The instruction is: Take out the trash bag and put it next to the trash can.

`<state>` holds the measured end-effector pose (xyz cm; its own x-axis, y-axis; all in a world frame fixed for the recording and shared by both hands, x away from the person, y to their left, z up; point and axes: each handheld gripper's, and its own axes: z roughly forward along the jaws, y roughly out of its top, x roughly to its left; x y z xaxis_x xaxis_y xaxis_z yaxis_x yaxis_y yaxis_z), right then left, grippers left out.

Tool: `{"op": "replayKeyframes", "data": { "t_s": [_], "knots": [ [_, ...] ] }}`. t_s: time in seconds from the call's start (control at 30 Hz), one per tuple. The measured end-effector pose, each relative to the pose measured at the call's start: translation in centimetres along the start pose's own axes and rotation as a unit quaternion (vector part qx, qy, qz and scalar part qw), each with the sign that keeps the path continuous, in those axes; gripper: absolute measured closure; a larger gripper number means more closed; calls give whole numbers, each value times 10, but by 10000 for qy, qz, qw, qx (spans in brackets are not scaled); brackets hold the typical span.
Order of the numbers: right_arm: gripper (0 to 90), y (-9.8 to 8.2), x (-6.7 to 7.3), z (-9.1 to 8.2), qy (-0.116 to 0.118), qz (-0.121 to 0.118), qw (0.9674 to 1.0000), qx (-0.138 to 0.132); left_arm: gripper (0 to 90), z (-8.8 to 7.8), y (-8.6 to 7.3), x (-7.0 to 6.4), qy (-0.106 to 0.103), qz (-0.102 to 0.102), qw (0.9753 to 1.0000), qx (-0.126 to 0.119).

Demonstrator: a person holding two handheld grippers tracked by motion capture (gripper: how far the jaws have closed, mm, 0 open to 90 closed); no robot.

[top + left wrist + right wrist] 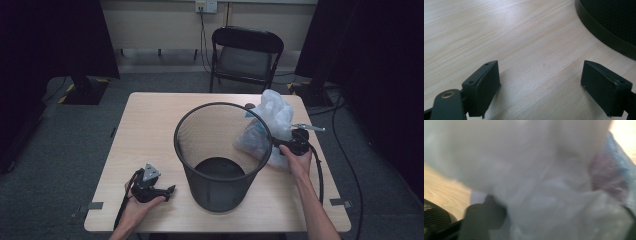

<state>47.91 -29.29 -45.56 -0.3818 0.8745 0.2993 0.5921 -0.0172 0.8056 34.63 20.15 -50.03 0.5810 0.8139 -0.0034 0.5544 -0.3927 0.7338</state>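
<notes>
A black mesh wastebasket (220, 192) stands upright in the middle of the wooden table (145, 130). Against its right side sits a white plastic bag (274, 112) with blue and dark contents showing through. My right gripper (276, 142) reaches into the bag's side. In the right gripper view the blurred bag (536, 170) bulges between my right gripper's (559, 220) jaws, which stand wide apart. My left gripper (172, 189) lies on the table left of the basket, held in a hand. Its jaws are open on bare wood (541, 85), and the basket's base (609, 30) curves past at the upper right.
A black folding chair (246, 55) stands behind the table's far edge. Dark curtains and stand bases flank the table on both sides. A cable (320, 175) trails from my right gripper along the forearm. The mesh basket's (434, 217) edge shows at the right gripper view's lower left.
</notes>
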Motion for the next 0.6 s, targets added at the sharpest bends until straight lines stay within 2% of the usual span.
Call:
{"op": "replayKeyframes", "data": {
  "t_s": [0.1, 0.23, 0.47, 0.6],
  "knots": [
    [262, 1, 4, -4, 7, -12, 10000, -6, 149, 0, 0, 0, -1, -1, 10000, -1],
    [212, 3, 8, -9, 16, -14, 10000, -58, 148, 0, 0, 0, 0, 1, 10000, 0],
    [191, 6, 13, -22, 77, -94, 9999, -87, 148, 0, 0, 0, 0, -8, 10000, -8],
    [160, 7, 12, -31, 66, -4, 9999, -135, 148, 0, 0, 0, 0, 2, 10000, 0]
  ]
}}
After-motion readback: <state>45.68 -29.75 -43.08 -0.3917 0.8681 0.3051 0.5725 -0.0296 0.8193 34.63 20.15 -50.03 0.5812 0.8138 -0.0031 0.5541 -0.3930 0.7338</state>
